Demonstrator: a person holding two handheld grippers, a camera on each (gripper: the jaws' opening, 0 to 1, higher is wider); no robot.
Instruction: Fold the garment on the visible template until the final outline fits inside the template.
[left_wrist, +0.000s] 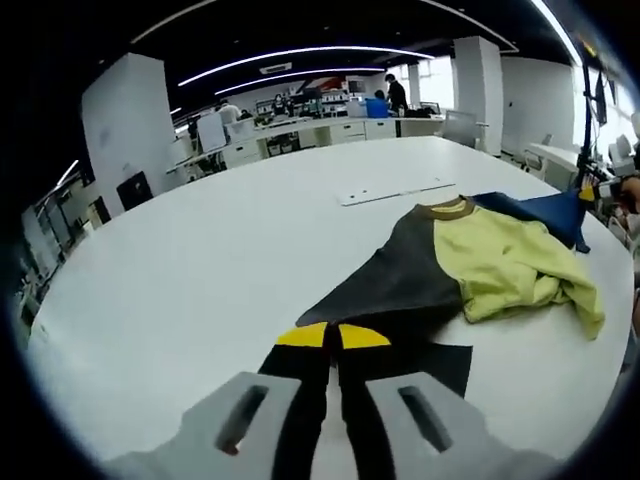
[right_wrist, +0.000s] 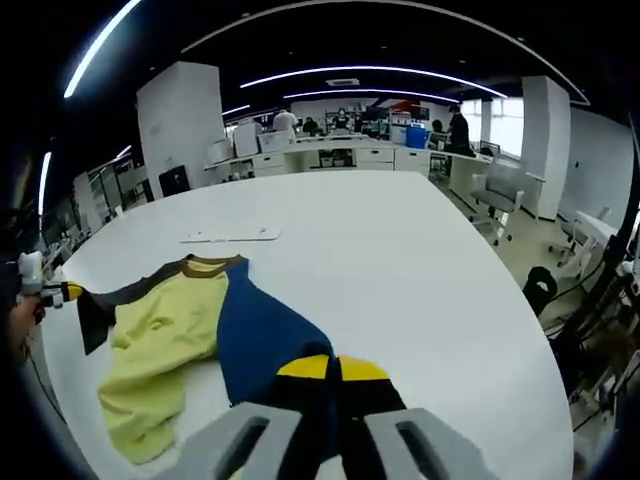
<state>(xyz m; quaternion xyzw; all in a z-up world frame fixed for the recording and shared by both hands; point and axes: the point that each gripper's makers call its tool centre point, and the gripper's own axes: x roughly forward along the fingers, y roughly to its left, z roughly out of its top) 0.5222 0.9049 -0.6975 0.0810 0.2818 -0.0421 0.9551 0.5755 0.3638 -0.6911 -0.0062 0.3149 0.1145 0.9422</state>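
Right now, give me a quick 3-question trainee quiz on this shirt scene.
1. True or false: the left gripper and right gripper are both open.
2. What colour is the sleeve in the right gripper? A grey, B blue, C yellow.
3. Fill in: the white strip lies on the table past the shirt's ____.
Key: 1 false: left is shut on the grey sleeve, right on the blue sleeve. 2 B. 3 collar.
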